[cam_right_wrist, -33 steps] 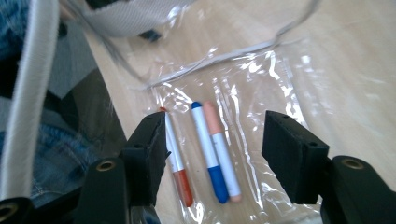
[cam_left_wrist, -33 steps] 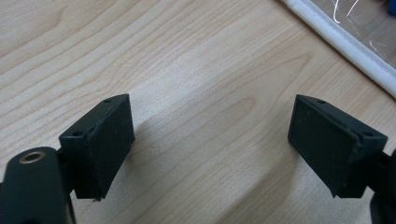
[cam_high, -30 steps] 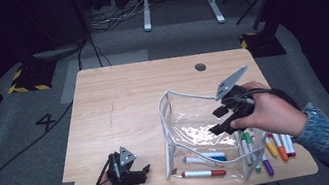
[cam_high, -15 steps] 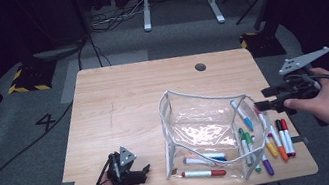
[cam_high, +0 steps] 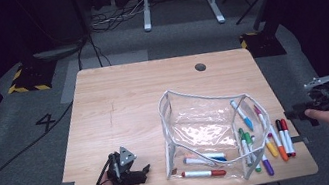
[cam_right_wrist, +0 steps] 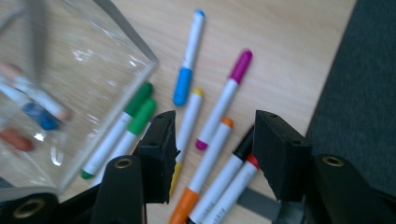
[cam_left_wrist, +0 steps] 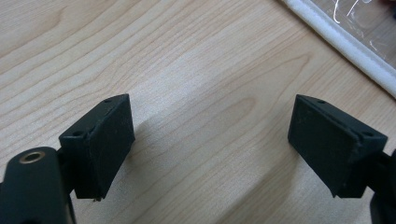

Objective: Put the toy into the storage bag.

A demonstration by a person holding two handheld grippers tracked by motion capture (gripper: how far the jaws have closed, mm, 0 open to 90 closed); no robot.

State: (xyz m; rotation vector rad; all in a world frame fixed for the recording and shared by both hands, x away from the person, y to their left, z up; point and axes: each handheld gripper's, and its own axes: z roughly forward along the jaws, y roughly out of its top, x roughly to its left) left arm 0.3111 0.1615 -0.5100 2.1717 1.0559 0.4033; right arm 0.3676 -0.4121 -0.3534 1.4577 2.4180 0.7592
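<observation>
wooden table (cam_high: 125,109) bears a clear, white-edged pouch (cam_high: 202,116) beside scattered markers (cam_high: 274,137)

Wooden table (cam_high: 129,103) with clear pouch (cam_high: 200,122) and scattered markers (cam_high: 274,137).

Overhead light brightens the wooden table (cam_high: 129,108) while the surrounding floor sinks into darkness; glare streaks the clear pouch (cam_high: 203,121), whose contents blur in the right gripper view, and soft shadows trail the jaws in the left gripper view

right tool (cam_high: 298,113) swung from the clear pouch (cam_high: 203,121) off the table edge, jaws closing
</observation>
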